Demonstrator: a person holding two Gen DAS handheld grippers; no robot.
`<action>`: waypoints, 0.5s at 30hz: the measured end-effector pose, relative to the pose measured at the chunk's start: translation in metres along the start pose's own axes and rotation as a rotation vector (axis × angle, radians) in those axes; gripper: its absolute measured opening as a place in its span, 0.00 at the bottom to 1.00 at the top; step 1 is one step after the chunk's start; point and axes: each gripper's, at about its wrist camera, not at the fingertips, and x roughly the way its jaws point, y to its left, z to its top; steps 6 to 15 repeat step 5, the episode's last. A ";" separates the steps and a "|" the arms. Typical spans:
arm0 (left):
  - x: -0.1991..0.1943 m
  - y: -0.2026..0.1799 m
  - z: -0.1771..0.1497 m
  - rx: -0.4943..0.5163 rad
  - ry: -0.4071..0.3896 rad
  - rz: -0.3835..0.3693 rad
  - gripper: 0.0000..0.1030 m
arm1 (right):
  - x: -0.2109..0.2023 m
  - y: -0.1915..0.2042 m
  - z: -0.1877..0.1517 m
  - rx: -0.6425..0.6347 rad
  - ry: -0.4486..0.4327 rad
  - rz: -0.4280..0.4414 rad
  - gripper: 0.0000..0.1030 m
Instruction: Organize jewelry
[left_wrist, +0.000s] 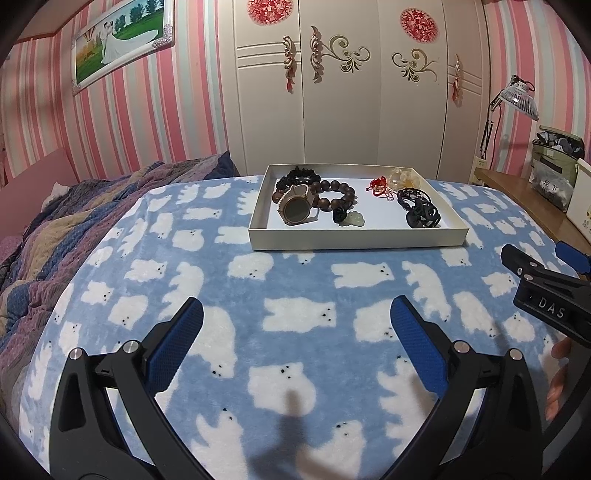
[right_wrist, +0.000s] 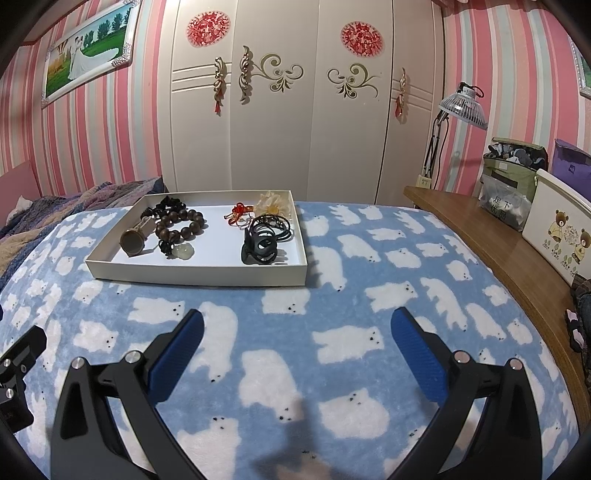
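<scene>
A shallow white tray lies on the blue bear-print blanket. Inside it are a beige watch, a dark wooden bead bracelet, a pale jade pendant, a red cord, a yellowish flower piece and black hair clips. My left gripper hovers open over the blanket, well short of the tray. My right gripper is open too, nearer than the tray and to its right.
A rumpled striped quilt lies at the left. A wooden shelf runs along the right with bags, a bear-print box and a lamp. White wardrobe doors stand behind the bed. Bare blanket surrounds the tray.
</scene>
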 end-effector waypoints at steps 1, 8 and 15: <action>0.000 0.000 0.000 0.000 0.000 0.002 0.97 | 0.000 0.000 0.000 -0.001 -0.001 -0.001 0.98; 0.000 0.000 0.000 -0.004 0.007 -0.001 0.97 | 0.000 -0.001 -0.001 0.003 0.003 0.004 0.98; 0.000 0.000 0.000 -0.004 0.007 -0.001 0.97 | 0.000 -0.001 -0.001 0.003 0.003 0.004 0.98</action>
